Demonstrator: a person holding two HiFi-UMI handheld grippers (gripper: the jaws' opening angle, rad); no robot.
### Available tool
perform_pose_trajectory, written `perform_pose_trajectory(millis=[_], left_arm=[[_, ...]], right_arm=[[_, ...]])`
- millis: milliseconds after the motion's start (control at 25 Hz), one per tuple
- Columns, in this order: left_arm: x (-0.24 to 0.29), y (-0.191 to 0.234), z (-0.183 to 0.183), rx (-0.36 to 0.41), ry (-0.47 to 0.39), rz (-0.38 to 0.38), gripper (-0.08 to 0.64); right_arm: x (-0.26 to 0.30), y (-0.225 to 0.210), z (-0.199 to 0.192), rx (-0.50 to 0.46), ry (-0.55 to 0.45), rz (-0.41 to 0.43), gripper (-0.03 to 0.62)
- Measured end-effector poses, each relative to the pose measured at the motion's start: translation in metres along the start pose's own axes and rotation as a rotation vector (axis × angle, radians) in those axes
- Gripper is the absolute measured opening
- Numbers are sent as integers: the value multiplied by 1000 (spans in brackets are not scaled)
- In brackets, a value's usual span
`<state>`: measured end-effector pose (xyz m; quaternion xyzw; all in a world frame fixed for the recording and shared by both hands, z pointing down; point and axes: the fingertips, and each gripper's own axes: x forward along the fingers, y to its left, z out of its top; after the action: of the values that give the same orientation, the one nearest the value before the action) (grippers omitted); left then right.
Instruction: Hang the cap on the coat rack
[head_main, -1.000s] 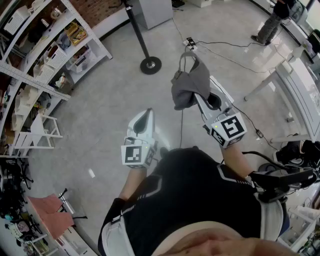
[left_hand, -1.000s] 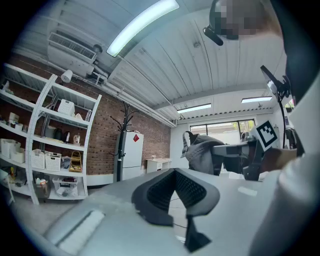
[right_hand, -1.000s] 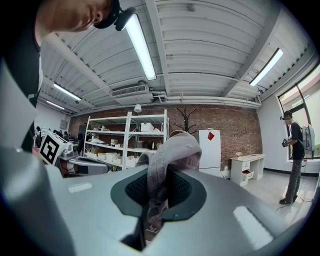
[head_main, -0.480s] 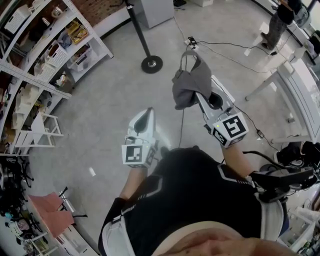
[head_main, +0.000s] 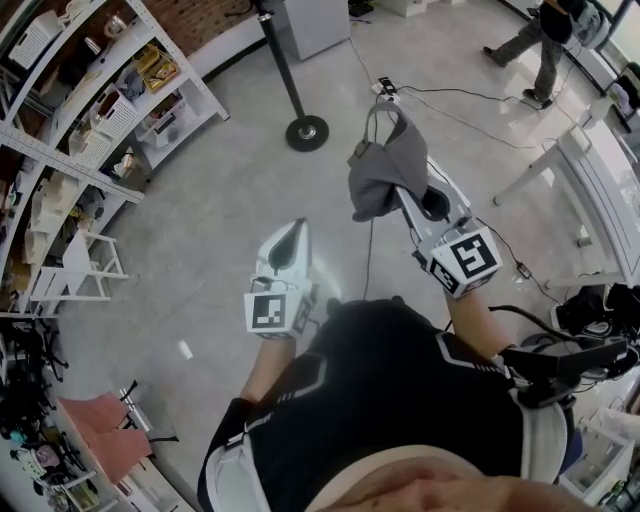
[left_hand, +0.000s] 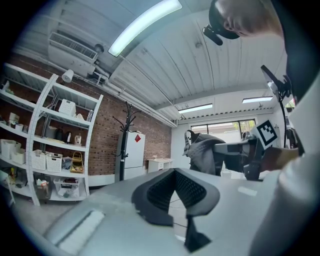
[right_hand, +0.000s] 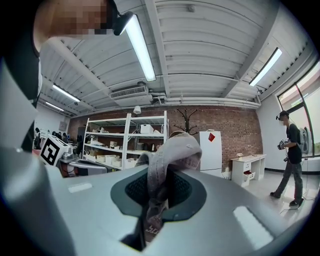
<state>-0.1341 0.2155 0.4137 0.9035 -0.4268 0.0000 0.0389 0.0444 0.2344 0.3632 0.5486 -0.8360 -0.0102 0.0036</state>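
The grey cap (head_main: 385, 165) hangs crumpled from my right gripper (head_main: 402, 196), which is shut on its fabric and held out at chest height. In the right gripper view the cap (right_hand: 167, 155) drapes over and between the jaws. The black coat rack (head_main: 306, 131) stands ahead on a round base, its pole rising toward the top edge. Its hooked top (right_hand: 189, 118) shows just behind the cap, beside a white fridge. My left gripper (head_main: 289, 233) is lower and to the left, shut on nothing. From the left gripper view the rack (left_hand: 123, 145) stands against the brick wall, and the cap (left_hand: 202, 152) is at the right.
White shelving (head_main: 95, 115) with baskets and boxes lines the left side. A white fridge (head_main: 312, 20) stands behind the rack. Cables (head_main: 450, 105) trail over the floor ahead. White tables (head_main: 600, 170) stand at the right. A person (head_main: 535, 40) walks at the far right.
The right gripper and cap have edged slightly forward. The person at the far right has walked on. The left gripper has stayed put.
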Motion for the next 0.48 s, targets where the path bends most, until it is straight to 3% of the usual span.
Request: perform_pose_trajectory(millis=[480], left_arm=[[0,66,25,34,-42,-27,0]], right_arm=[[49,31,11,-24,-1,-41,35]])
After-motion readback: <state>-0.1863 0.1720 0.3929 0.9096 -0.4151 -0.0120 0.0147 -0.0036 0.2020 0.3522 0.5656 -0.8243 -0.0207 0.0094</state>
